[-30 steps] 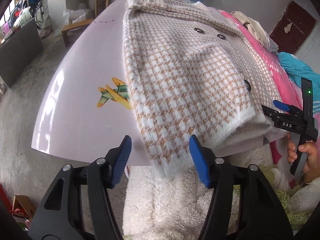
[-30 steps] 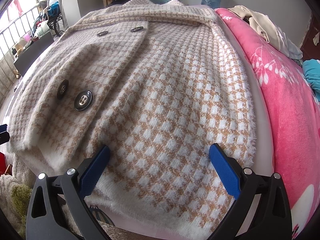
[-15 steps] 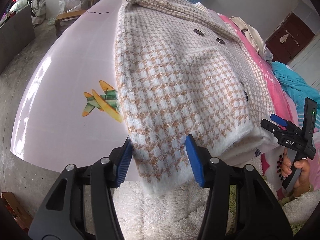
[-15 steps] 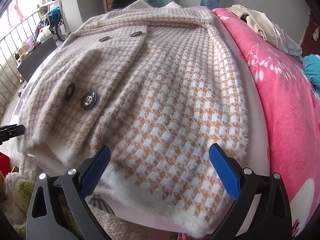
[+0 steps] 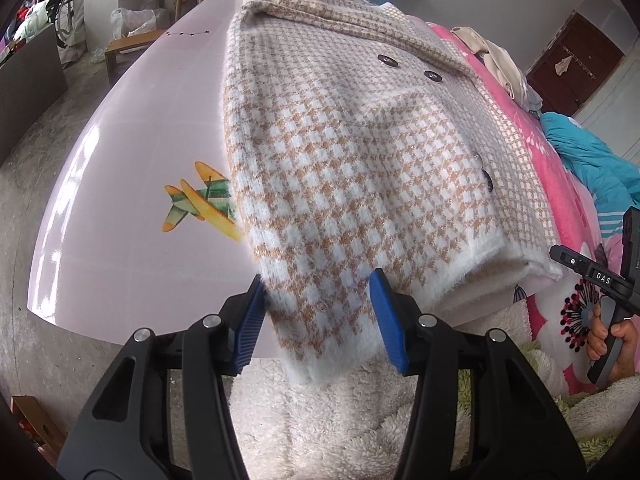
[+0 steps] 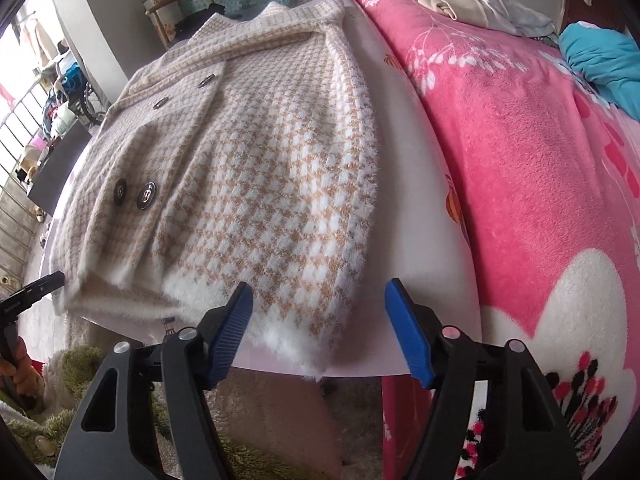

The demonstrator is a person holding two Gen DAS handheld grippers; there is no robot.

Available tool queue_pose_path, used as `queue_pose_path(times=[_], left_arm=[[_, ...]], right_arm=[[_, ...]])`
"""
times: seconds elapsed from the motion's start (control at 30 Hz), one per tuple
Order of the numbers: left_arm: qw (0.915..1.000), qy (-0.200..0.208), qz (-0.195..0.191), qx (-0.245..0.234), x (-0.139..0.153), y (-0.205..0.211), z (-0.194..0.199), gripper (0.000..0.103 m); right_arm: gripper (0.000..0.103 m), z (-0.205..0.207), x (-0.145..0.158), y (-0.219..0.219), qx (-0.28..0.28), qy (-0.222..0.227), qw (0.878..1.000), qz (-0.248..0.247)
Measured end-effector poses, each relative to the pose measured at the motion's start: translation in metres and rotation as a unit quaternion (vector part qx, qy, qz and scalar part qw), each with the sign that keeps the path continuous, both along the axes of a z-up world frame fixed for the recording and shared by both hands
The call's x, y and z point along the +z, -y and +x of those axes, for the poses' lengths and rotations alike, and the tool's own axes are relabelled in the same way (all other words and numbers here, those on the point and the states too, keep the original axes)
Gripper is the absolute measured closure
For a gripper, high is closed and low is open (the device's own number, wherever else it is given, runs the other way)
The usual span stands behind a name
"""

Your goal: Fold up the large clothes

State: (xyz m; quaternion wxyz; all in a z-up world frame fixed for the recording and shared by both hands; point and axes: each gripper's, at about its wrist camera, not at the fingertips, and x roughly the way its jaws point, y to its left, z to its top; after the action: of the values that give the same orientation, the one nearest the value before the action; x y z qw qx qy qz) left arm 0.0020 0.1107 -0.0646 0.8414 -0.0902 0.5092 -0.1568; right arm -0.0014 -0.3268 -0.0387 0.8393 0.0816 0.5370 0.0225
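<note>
Only the left view shows the table's plane print (image 5: 200,204); both jaws gape around the coat (image 5: 360,168) hem.

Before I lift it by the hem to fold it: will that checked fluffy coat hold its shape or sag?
The coat will probably sag: its hem already droops over the board's edge. Its doubled, thick, fuzzy knit suggests some weight. The fluffy pile may slip between smooth pads, so bite deep past the white fringe.
</note>
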Motion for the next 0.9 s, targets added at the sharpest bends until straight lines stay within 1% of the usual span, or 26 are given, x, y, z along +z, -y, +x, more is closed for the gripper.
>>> queue_pose_path(times=[0.1,0.17,0.23,0.33,0.4,0.43,0.47,0.57,0.73,0.9], left_arm=[[1.0000,0.004,0.008,-0.003,0.001,0.005,0.001,0.055],[0.9999,0.007,0.012,-0.005,0.001,0.005,-0.003,0.055],[0.9997,0.010,0.019,-0.007,0.001,0.004,-0.007,0.055],[0.9994,0.017,0.027,-0.012,0.002,0.004,-0.012,0.061],[0.9995,0.021,0.020,-0.012,0.004,0.000,-0.014,0.068],[0.9996,0.023,0.016,-0.012,0.004,-0.002,-0.013,0.074],[0.9995,0.025,0.013,-0.012,0.006,-0.002,-0.012,0.083],[0.9991,0.040,0.005,-0.016,0.014,-0.003,-0.010,0.093],[0.9961,0.083,-0.018,-0.023,0.042,-0.005,-0.002,0.095],[0.9899,0.136,-0.039,-0.016,0.077,-0.008,0.023,0.095]], right_arm=[[0.055,-0.001,-0.003,-0.003,0.004,-0.008,1.000,0.002],[0.060,-0.003,-0.004,-0.007,0.008,-0.011,1.000,-0.008],[0.069,-0.004,-0.005,-0.011,0.012,-0.013,1.000,-0.020],[0.080,-0.006,-0.007,-0.014,0.021,-0.018,1.000,-0.015],[0.086,-0.007,-0.006,-0.014,0.023,-0.018,0.999,-0.018],[0.090,-0.008,-0.005,-0.014,0.023,-0.016,0.999,-0.017],[0.090,-0.008,-0.004,-0.013,0.022,-0.015,1.000,-0.014],[0.093,-0.008,0.007,-0.012,0.028,0.003,1.000,-0.013],[0.094,-0.001,0.046,-0.008,0.029,0.065,0.997,-0.009],[0.094,0.022,0.080,-0.015,0.038,0.126,0.991,-0.008]])
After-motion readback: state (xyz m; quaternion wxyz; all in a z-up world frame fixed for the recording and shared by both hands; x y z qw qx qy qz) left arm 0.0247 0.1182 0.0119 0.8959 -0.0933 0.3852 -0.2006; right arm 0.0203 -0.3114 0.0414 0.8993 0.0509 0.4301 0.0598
